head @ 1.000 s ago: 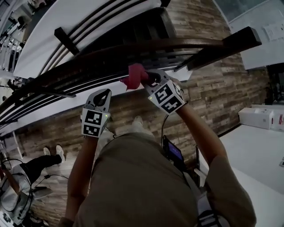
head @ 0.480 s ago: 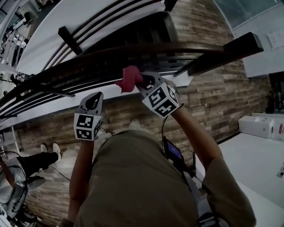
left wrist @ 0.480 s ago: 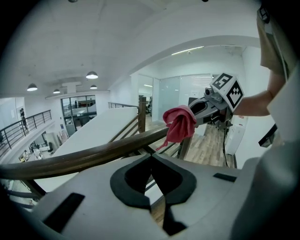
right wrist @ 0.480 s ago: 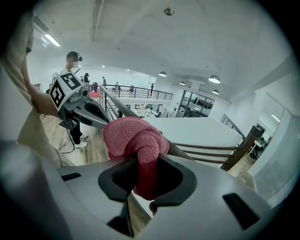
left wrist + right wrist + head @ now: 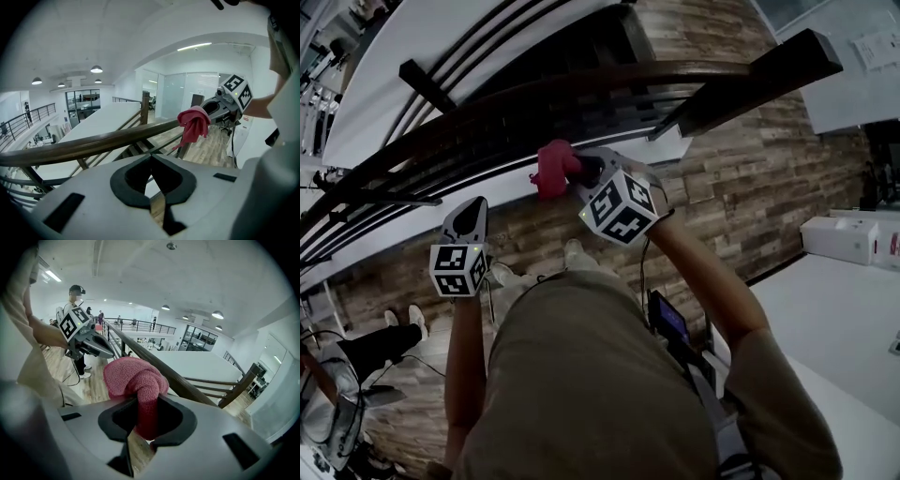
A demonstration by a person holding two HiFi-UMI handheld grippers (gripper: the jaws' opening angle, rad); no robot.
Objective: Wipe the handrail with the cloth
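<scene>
A dark wooden handrail (image 5: pixel 502 98) curves from lower left to upper right in the head view. My right gripper (image 5: pixel 581 172) is shut on a bunched pink cloth (image 5: pixel 550 169), which rests against the rail. In the right gripper view the cloth (image 5: pixel 136 378) bulges out from between the jaws, next to the handrail (image 5: pixel 176 378). My left gripper (image 5: pixel 472 212) hangs lower and to the left, short of the rail, shut and empty. The left gripper view shows the handrail (image 5: pixel 84 145) with the cloth (image 5: pixel 193 124) draped on it and the right gripper (image 5: pixel 225 101) behind.
Thin metal bars (image 5: pixel 384 199) run under the handrail, carried by dark posts (image 5: pixel 750 80). Beyond the rail is an open drop to a lower floor (image 5: pixel 93 124). Wood flooring (image 5: pixel 750 187) lies underfoot. A person (image 5: pixel 75 301) stands further along the walkway. White boxes (image 5: pixel 844 239) sit at the right.
My right gripper has slid the cloth leftward along the handrail. My left gripper has also moved left and down, away from the rail.
</scene>
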